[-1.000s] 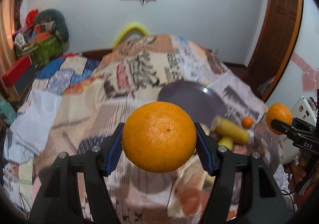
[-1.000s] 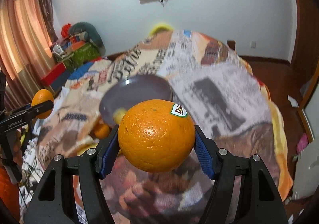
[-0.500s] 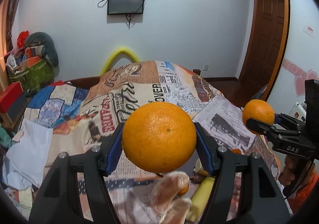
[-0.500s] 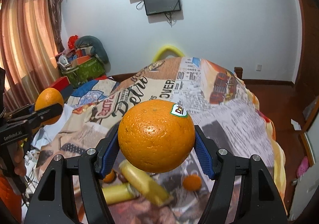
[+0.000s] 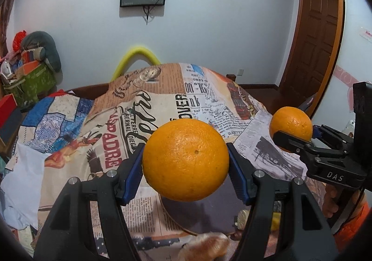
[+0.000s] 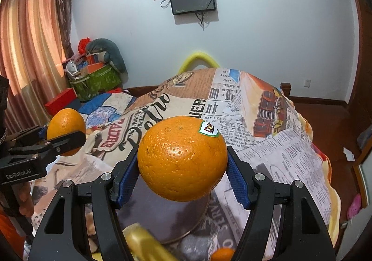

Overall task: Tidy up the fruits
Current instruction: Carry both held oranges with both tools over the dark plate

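Observation:
My left gripper (image 5: 185, 163) is shut on a plain orange (image 5: 185, 160) and holds it in the air above the bed. My right gripper (image 6: 182, 161) is shut on an orange with a Dole sticker (image 6: 182, 158), also held up. Each gripper shows in the other's view: the right one (image 5: 300, 132) with its orange (image 5: 291, 125) at the right, the left one (image 6: 62, 135) with its orange (image 6: 66, 130) at the left. A dark purple plate (image 5: 209, 216) lies on the bed below both; it also shows in the right wrist view (image 6: 162, 212).
A newspaper-print blanket (image 5: 162, 103) covers the bed. A banana (image 6: 144, 244) and a small orange (image 6: 223, 254) lie by the plate's near side. A bread-like item (image 5: 204, 247) sits at the bottom. Bags and boxes (image 6: 95, 77) stand by the curtain; a wooden door (image 5: 316, 51) is at the right.
Both grippers have tilted upward with their oranges still held. The view rose from the plate and fruit to the far wall, then dipped slightly so the plate shows again.

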A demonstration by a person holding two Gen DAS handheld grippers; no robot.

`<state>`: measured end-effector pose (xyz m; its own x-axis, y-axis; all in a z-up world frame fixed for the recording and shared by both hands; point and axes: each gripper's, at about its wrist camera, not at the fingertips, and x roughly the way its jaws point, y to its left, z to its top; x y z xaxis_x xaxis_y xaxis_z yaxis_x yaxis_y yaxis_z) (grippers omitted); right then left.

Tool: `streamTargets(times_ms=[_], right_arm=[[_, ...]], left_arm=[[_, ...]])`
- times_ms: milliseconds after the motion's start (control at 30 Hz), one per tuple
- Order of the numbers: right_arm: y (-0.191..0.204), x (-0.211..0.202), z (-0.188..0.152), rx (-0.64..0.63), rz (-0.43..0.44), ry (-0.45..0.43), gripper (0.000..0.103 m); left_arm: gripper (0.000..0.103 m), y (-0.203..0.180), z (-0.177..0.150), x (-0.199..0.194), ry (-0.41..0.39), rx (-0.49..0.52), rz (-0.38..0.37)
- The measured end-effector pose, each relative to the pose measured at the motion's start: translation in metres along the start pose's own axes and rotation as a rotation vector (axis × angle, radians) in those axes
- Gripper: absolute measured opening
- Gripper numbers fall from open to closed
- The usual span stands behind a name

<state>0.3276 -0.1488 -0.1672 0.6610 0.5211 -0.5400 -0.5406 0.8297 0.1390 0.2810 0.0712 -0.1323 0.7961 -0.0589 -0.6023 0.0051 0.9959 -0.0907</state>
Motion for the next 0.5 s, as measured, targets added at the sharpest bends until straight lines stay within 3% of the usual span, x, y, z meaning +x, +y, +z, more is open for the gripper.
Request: streamTargets(times_ms=[500], right_arm=[[-0.015, 0.064, -0.005, -0.053, -0.016, 0.134, 0.066]], left_arm=[[0.066, 0.021, -0.002, 0.08, 0.152, -0.021, -0.018]])
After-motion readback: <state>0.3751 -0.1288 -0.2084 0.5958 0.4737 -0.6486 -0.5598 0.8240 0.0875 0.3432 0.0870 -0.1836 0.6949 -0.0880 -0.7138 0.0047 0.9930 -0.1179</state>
